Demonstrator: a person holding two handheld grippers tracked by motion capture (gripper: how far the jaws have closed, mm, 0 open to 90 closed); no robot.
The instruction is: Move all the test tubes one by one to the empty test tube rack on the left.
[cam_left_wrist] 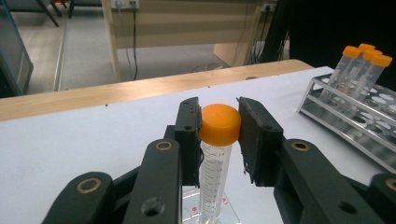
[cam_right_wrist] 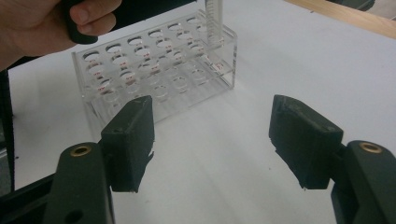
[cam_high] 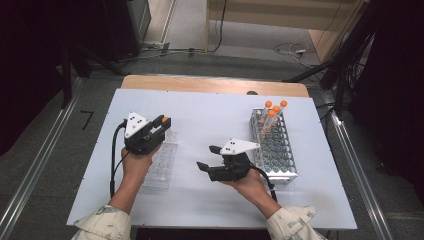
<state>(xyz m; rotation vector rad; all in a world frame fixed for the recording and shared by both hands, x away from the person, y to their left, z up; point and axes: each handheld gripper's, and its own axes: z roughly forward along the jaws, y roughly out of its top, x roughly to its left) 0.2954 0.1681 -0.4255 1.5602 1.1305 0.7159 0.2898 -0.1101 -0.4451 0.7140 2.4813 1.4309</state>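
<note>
On the left, your left gripper (cam_high: 161, 122) has its jaws clamped on the orange cap of one tube (cam_left_wrist: 215, 154). This tube stands upright over the far corner of the clear plastic rack (cam_high: 161, 162), and in the right gripper view its lower part (cam_right_wrist: 214, 18) goes down into a corner hole. I cannot tell if the bottom is already seated. All other holes of this clear rack look empty, so I judge this is the first tube to arrive there.

In the middle, your right gripper (cam_high: 209, 157) hangs just above the white table (cam_high: 210, 112) with its jaws wide apart and nothing between them. It points toward the clear rack.

On the right, the metal rack (cam_high: 276, 145) holds three more tubes with orange caps (cam_high: 275, 111) at its far end, standing close together.

So the transfer seems near its beginning: one tube is almost placed but not yet released, and three wait in the metal rack.
</note>
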